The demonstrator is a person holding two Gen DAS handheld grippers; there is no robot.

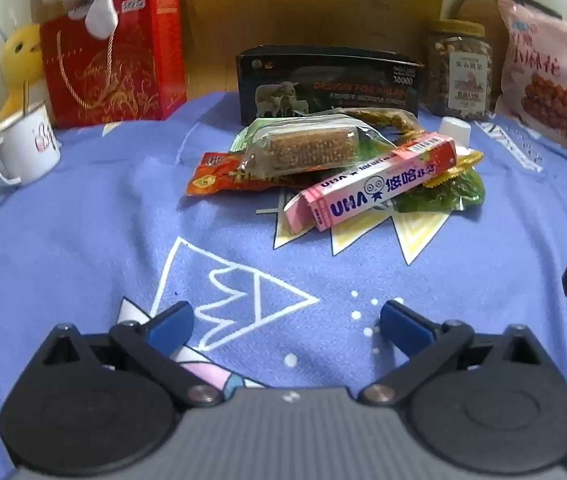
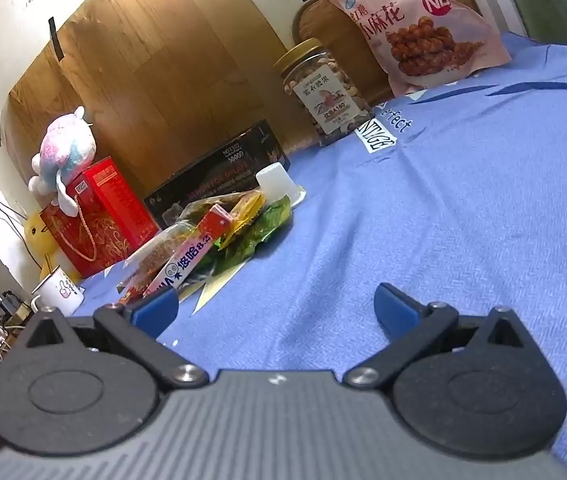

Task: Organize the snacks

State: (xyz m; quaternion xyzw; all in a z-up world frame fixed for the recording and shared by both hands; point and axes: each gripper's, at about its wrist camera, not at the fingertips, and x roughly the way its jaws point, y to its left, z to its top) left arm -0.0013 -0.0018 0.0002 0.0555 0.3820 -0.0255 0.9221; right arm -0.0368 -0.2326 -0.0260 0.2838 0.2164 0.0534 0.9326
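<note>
A small heap of snacks [image 1: 335, 164] lies on a desk covered with a blue printed cloth [image 1: 103, 216], just in front of a black carton [image 1: 329, 80] open at the top; on top of the heap rests a pink candy box [image 1: 375, 184], its long axis running on a slant, the near end low and to the left, the far end higher and to the right; beside it, touching, lies a clear-wrapped grain bar [image 1: 307, 146], lying nearly crosswise.

The left tongs [image 1: 287, 320] are spread wide and grasp nothing; they tilt down at the cloth, and the heap lies straight ahead of them, slightly to the right, with bare cloth between.

The right tongs [image 2: 277, 310] are likewise spread wide and empty; from them the pink candy box [image 2: 191, 262] lies ahead and well off to the left, seen almost end-on, beyond their left finger [image 2: 155, 308].

By my judgement the left tongs are the nearer and better lined up; to take the box across its narrow width, the wrist would need to turn to meet the slant.

At the back stand a nut jar [image 1: 457, 68] and a pink snack bag [image 1: 547, 80].
</note>
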